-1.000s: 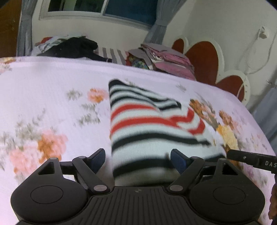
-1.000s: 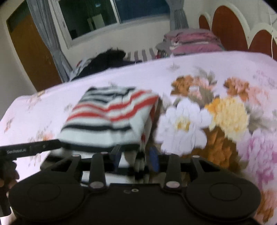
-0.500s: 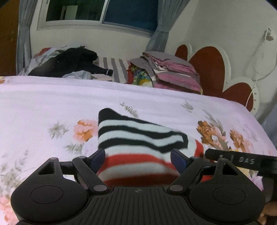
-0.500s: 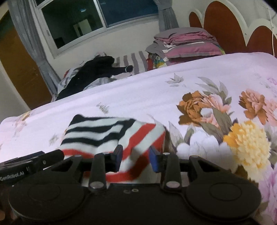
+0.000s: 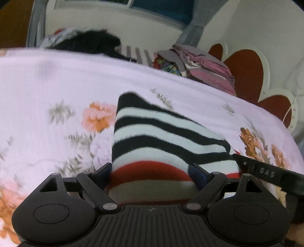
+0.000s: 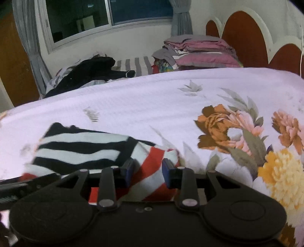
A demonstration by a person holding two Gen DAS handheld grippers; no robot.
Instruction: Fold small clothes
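Note:
A small striped garment (image 5: 161,136), black, white and red, lies folded on the floral bedsheet (image 5: 57,85). My left gripper (image 5: 152,171) is open, its jaws wide apart over the garment's near red-striped edge. In the right wrist view the garment (image 6: 85,146) lies at lower left. My right gripper (image 6: 148,169) is open with a narrower gap, its blue-padded jaws on either side of the red-and-white part. The right gripper's body (image 5: 266,172) shows at the right of the left wrist view.
A stack of folded pink and grey bedding (image 6: 199,53) and a heap of dark clothes (image 6: 89,72) lie at the bed's far side. A red and white headboard (image 6: 247,38) stands at the right. A window (image 6: 95,17) with curtains is behind.
Both grippers have lowered and moved forward over the garment's near edge. The garment has been folded shorter since a second ago. The left view is blurred by motion.

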